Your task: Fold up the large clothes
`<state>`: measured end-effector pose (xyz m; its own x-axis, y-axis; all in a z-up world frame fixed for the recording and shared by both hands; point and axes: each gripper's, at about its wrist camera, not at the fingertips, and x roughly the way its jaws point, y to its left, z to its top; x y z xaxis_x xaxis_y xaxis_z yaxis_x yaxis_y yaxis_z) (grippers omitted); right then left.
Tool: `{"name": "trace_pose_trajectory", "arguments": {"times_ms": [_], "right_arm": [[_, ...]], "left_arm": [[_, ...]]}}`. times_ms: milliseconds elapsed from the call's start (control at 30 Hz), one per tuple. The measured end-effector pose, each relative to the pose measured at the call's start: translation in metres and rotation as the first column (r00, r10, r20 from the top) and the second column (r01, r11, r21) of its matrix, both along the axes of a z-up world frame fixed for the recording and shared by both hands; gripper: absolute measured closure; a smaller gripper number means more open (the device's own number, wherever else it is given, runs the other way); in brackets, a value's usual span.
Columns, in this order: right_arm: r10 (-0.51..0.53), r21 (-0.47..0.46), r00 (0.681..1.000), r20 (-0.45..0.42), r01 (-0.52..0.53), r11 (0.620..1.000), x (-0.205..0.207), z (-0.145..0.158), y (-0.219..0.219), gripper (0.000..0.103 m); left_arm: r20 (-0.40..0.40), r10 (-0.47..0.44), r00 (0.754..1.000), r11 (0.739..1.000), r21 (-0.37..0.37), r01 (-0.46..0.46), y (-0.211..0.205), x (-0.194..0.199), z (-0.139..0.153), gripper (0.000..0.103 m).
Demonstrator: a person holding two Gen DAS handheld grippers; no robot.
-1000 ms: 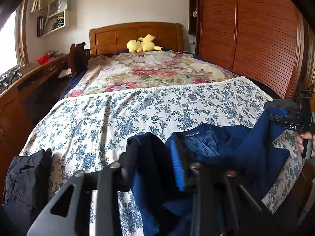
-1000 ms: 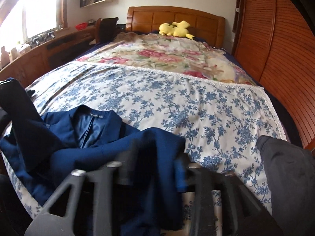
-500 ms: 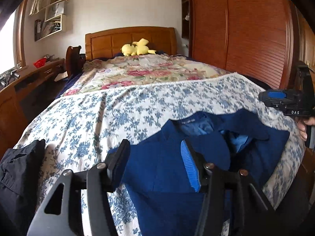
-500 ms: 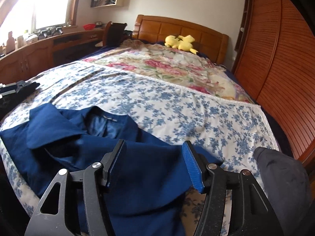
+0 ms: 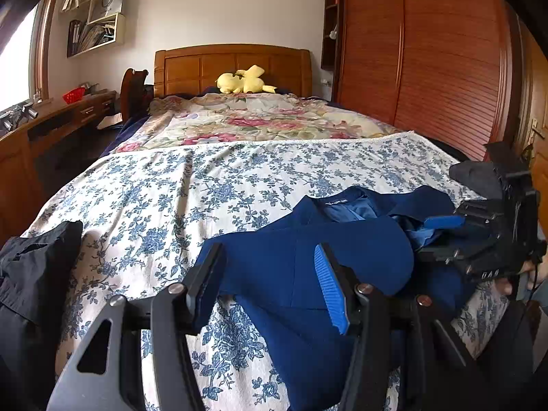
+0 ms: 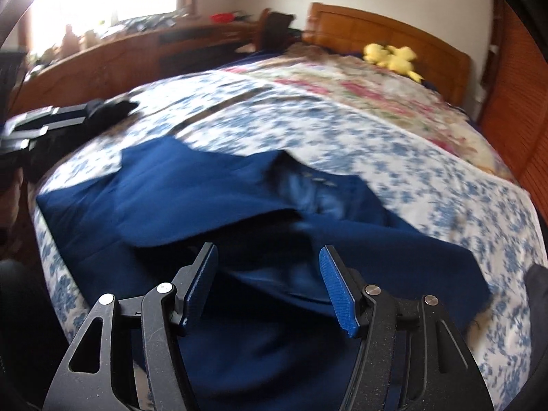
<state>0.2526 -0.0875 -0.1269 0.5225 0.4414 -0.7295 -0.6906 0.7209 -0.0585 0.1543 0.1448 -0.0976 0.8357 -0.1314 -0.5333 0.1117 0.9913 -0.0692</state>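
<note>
A dark blue jacket (image 5: 308, 267) lies crumpled on the near end of the bed, its collar and light blue lining facing up; it also shows in the right wrist view (image 6: 212, 198). My left gripper (image 5: 270, 284) is open and empty just above the jacket's near edge. My right gripper (image 6: 270, 284) is open and empty over the jacket's lower part. In the left wrist view the right gripper (image 5: 441, 233) sits at the jacket's right side, open.
The bed (image 5: 191, 198) has a blue floral cover with a pink floral quilt (image 5: 260, 123) behind. A black garment (image 5: 30, 274) lies at the near left corner, a dark grey one (image 6: 537, 291) at the right. A yellow plush (image 5: 243, 80) rests by the headboard. A wooden wardrobe (image 5: 445, 51) stands on the right, a desk (image 5: 51, 120) on the left.
Both grippers let go of the jacket and opened. The jacket dropped flat onto the bed. The right gripper swung left and low over the jacket.
</note>
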Motion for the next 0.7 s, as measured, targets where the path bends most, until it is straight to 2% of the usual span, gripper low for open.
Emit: {"name": "trace_pose_trajectory", "arguments": {"times_ms": [167, 333, 367, 400, 433, 500, 700], "right_arm": [[0.063, -0.027, 0.998, -0.012, -0.063, 0.998, -0.011, -0.009, 0.021, 0.04], [0.071, -0.139, 0.997, -0.01, -0.072, 0.988, 0.004, -0.026, 0.039, 0.041], [0.076, -0.163, 0.997, -0.007, -0.076, 0.984, 0.01, -0.03, 0.043, 0.058], [0.085, -0.169, 0.996, -0.013, -0.086, 0.982, 0.015, -0.032, 0.045, 0.085], [0.1, -0.165, 0.995, -0.027, -0.103, 0.981, 0.022, -0.032, 0.048, 0.093], [0.106, -0.151, 0.994, 0.004, -0.104, 0.983, 0.034, -0.024, 0.053, 0.097], [0.048, -0.115, 0.996, 0.07, -0.04, 0.993, 0.094, 0.002, 0.07, 0.098]], "left_arm": [[0.003, 0.008, 1.0, 1.0, 0.001, -0.008, 0.003, -0.004, -0.001, 0.051], [-0.001, 0.01, 1.0, 1.0, -0.003, -0.01, 0.004, -0.003, -0.002, 0.051], [-0.002, 0.011, 1.0, 1.0, -0.002, -0.011, 0.005, -0.002, -0.003, 0.051], [-0.004, 0.01, 1.0, 1.0, -0.002, -0.01, 0.005, -0.002, -0.003, 0.051], [-0.005, 0.01, 1.0, 1.0, -0.002, -0.01, 0.005, -0.001, -0.004, 0.051], [-0.014, 0.011, 1.0, 1.0, -0.002, -0.011, 0.004, 0.001, -0.006, 0.051], [-0.026, -0.003, 1.0, 1.0, -0.006, 0.003, 0.001, 0.007, -0.011, 0.051]]}}
